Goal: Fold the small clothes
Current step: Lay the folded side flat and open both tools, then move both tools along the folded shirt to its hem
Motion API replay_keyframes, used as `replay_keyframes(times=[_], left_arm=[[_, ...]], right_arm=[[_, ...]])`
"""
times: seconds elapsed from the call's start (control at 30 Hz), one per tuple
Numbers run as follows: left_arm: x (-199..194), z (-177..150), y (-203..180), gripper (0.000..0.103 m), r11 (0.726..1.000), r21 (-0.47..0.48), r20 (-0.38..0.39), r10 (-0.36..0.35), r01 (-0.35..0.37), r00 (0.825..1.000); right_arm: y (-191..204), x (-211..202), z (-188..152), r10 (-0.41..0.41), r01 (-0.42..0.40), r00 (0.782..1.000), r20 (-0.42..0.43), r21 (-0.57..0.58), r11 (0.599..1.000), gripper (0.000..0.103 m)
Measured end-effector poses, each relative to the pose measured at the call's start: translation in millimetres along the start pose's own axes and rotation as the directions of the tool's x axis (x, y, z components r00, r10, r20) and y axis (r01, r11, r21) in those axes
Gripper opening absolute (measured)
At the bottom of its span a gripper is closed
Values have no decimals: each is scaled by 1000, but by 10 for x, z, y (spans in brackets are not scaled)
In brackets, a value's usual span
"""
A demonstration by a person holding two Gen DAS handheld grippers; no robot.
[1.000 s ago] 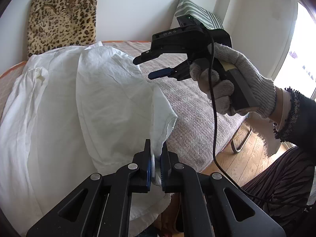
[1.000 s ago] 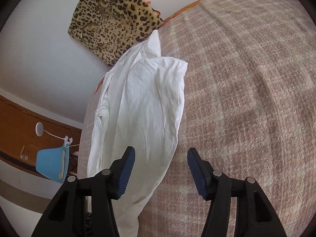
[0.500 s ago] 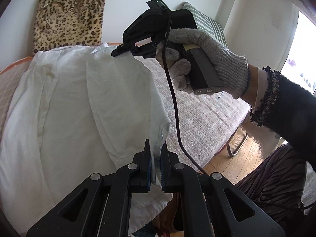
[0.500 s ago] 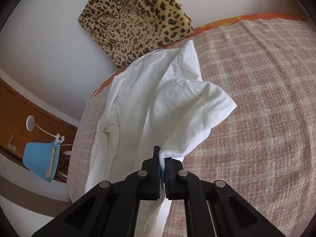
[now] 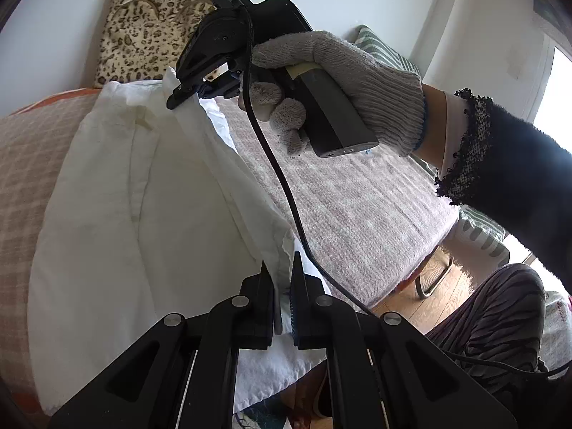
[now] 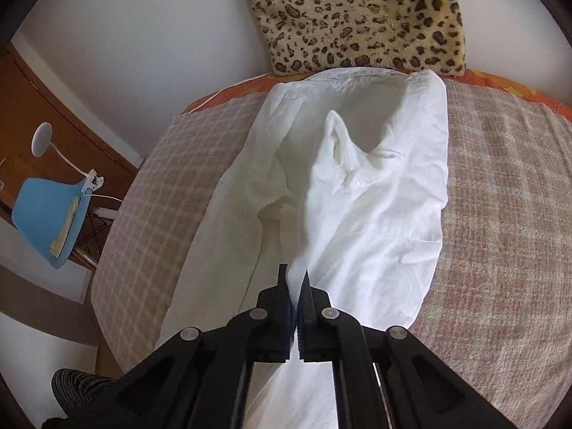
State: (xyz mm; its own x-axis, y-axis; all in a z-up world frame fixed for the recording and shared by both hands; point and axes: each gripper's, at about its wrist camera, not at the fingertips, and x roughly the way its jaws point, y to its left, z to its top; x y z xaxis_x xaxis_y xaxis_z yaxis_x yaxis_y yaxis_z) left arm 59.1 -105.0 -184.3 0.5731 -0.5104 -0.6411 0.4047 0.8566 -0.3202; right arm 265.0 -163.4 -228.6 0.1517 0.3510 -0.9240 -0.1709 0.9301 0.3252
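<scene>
Where fingers (image 6: 286,286) pinch white garment (image 6: 375,232), hem hidden.

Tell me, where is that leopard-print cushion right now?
The leopard-print cushion stands against the white wall at the far edge of the bed, top centre in the right wrist view, just behind the far end of the white garment.

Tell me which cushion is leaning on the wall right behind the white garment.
The leopard-print cushion, upright against the wall directly behind the white garment; the green striped cushion sits off at the bed's far side.
</scene>
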Motion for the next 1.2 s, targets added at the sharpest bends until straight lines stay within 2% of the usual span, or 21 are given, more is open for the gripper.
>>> replay_keyframes(times=[0.3,0.4,0.43,0.47,0.5,0.57,0.63,0.8,0.87,0.97,1.1,1.2], left_arm=[[-50,-117,244,6,997,-73,-33,26,-29,999],[-20,-154,263,6,996,-83,-94,15,-22,995],[-35,-171,261,6,997,-81,-110,7,-16,994],[-71,-185,252,6,997,-73,-117,7,-16,993],[-121,-197,240,8,998,-60,-126,9,-16,992],[-251,-213,232,9,999,-45,-141,2,-9,990],[-414,-233,234,9,1000,-27,-143,4,-8,990],[-762,-112,353,9,999,-4,-102,44,-44,994],[-828,-12,436,9,997,3,-77,72,-72,994],[-818,148,577,9,994,13,-59,112,-111,992],[-641,248,845,9,995,-31,-100,89,-93,991],[-483,203,986,9,995,-82,-159,38,-52,987]], right_arm=[[258,488,5,-39,35,995,-88,-42,998,0],[264,519,17,-35,28,991,-126,-63,998,7],[251,477,18,-20,13,991,-129,-55,998,17],[244,409,10,22,-28,992,-124,-41,999,39],[238,313,-15,56,-61,993,-107,-35,998,44],[236,72,-104,96,-98,994,-57,-32,995,44],[206,-150,-267,94,-95,995,-22,-23,995,42],[270,-465,-913,-17,15,999,-32,-84,996,41],[255,-542,-1143,-31,28,999,-44,-71,997,41],[221,-602,-1447,-5,2,996,-84,-26,1000,41],[221,-669,-1746,39,-36,989,-139,18,999,41],[225,-707,-1917,93,-82,980,-177,66,994,41]])
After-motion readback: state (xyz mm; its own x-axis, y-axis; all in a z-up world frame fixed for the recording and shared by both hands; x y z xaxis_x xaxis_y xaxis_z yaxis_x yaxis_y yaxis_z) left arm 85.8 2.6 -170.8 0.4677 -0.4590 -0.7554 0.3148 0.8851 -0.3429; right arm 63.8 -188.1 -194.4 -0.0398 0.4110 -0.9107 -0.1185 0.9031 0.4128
